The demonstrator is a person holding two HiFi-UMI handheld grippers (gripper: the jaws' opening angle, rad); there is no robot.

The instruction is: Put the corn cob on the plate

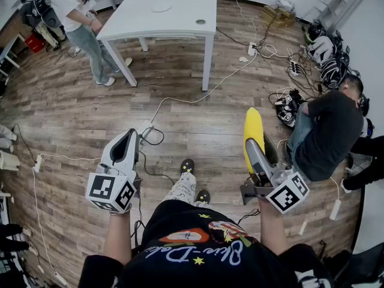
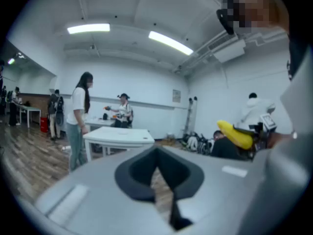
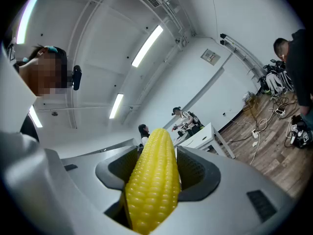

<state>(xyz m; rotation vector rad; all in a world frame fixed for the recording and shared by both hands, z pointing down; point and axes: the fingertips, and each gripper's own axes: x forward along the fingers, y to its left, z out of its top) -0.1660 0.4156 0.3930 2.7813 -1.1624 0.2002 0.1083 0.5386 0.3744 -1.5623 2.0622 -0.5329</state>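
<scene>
Corn cob (image 1: pixel 253 131) is off the floor, in the air at the person's right, clamped in the right gripper (image 1: pixel 256 156). Its jaws stand wide and are closed on the cob's lower part, with the tip sticking out forward and a bit upward. Left gripper (image 1: pixel 125 146) has its jaws together with nothing between them, and it idles at the person's left. Likely target is a pale round plate (image 1: pixel 161 8) on the white table (image 1: pixel 138 20), well apart from both grippers, with a person (image 1: pixel 75 11) standing at the table's corner. Handling guess: the cob is light and stiff, and the bumpy kernel rows should give the pads (image 3: pixel 195 168) some bite. It is round and tapered though, so it may roll or slide out toward the thin end. Best hold is across the thick middle, squeezing moderately. The present grip sits low on the cob, so the long free end could lever it if swung fast.
</scene>
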